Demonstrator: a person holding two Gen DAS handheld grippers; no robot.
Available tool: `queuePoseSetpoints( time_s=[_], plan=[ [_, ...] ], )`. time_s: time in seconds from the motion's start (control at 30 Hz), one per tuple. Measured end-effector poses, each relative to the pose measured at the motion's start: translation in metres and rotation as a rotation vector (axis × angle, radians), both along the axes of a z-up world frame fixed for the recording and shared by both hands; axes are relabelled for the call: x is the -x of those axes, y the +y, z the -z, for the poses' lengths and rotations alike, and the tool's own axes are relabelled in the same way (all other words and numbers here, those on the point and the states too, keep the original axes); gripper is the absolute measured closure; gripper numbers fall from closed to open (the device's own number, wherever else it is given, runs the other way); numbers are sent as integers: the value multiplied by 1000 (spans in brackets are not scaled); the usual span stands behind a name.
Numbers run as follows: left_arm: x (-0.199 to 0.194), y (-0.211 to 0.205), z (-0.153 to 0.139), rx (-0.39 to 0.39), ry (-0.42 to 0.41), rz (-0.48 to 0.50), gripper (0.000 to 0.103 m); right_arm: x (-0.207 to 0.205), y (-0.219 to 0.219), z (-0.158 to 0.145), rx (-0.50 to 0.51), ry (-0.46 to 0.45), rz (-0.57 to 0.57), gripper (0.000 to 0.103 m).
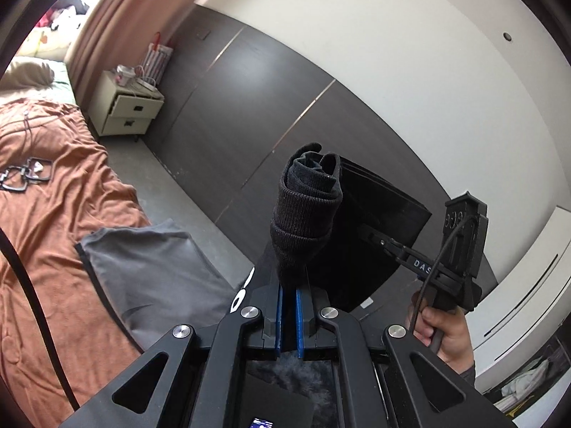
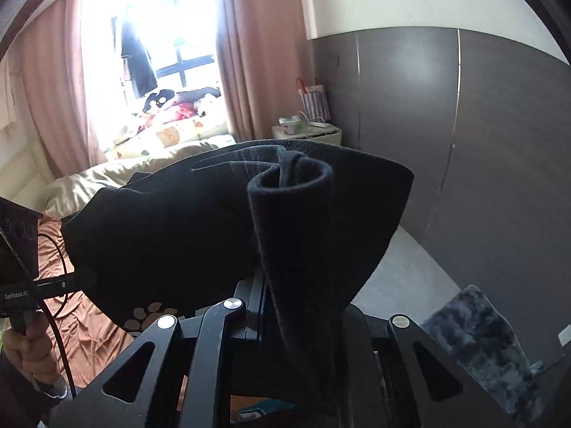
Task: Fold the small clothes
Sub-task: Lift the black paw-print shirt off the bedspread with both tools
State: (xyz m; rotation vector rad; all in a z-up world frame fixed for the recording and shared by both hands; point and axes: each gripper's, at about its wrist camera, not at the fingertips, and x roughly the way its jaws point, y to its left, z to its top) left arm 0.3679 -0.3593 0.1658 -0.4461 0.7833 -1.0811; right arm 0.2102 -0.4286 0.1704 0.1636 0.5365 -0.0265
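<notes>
Both grippers, left and right, clench a black garment above the bed.

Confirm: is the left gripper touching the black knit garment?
Touching. Left wrist view: the left gripper has its blue-edged fingers closed on the black knit garment, which bunches up between them.

Right claw tips under black garment

Black garment with tan paw prints; rust-orange bedspread; grey shirt.
</notes>
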Motion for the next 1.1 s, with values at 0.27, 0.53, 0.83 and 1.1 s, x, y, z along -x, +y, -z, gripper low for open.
queuePoseSetpoints(
  time_s=[0.27, 0.53, 0.83, 1.1],
  plan=[
    [-22, -20, 26, -23, 35, 11, 98, -36, 6, 7, -22, 25, 42, 92],
    [-62, -7, 46, -48, 57, -38, 98, -88, 38, 5, -46, 53, 31, 92],
    [-122, 4, 85, -70, 106, -91, 98, -167, 43, 20, -31, 127, 24, 92],
    [-182, 2, 141, -153, 167, -144, 98, -231, 33, 50, -6, 232, 24, 92]
  ],
)
